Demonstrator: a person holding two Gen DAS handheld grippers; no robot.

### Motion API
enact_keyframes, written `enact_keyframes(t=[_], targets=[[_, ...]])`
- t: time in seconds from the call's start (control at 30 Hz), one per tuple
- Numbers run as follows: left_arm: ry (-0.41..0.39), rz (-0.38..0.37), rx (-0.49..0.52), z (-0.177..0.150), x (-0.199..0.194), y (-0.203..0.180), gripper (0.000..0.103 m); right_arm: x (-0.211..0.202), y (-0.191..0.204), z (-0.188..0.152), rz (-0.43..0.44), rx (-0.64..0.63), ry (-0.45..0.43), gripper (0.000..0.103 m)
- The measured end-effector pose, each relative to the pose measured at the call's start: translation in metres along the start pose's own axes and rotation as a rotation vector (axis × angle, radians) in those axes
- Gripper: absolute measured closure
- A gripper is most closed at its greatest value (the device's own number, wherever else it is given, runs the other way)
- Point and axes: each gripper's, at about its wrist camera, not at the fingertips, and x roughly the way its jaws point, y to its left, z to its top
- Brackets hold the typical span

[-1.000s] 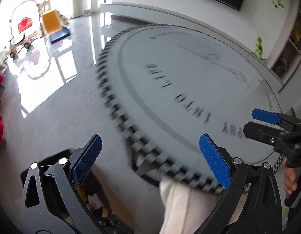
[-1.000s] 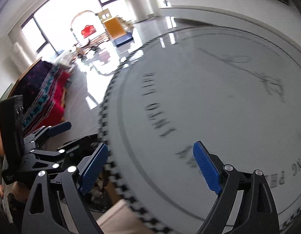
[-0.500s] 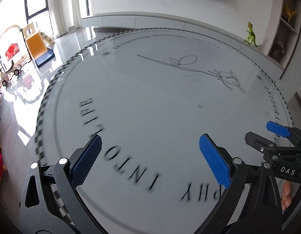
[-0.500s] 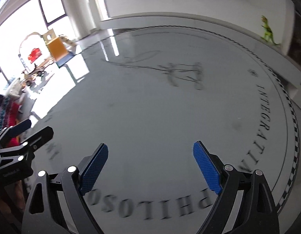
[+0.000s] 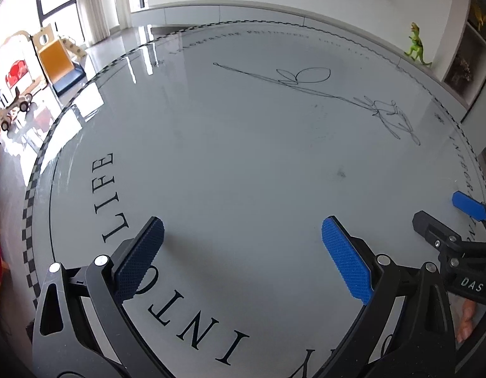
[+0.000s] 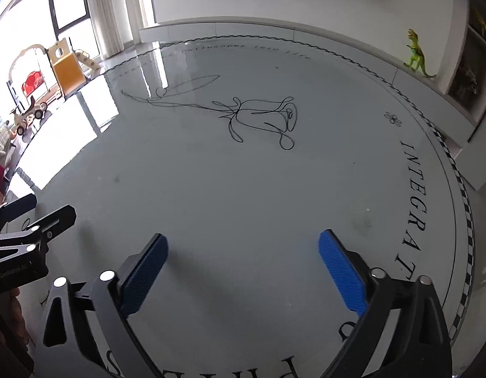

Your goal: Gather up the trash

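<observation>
We see round grey glossy tabletop point(image 5: 243, 145) lettered "INTO LIFE", "INTEGRAT"; left claw point(image 5: 243, 252) wide, empty; right claw point(image 6: 243, 271) just widened, empty, tagged "DAS".

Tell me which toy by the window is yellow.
The slide: its face is yellow-orange. The toy to its left is red, and the car in front is plain wood.

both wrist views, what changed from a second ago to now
Both views swung off the rug's left edge and the dark bin of scraps there, onto the middle of the round rug. The right claw has just been opening a little wider, with nothing between its pads. The left claw stayed open and empty. Nothing was picked up or let go. The green toy dinosaur by the wall has come into view.
</observation>
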Motion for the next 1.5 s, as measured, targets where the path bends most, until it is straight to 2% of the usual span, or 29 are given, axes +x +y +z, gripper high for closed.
enact_keyframes(t=[0.07, 1.5], targets=[[0.007, 0.018, 0.013, -0.0008, 0.0011, -0.0036, 0.006, -0.0002, -0.0011, -0.0006, -0.001, 0.003, 0.000, 0.003], [0.008, 0.017, 0.012, -0.0008, 0.0004, -0.0063, 0.006, 0.0003, -0.0043, 0.0004, 0.000, 0.003, 0.002, 0.003]])
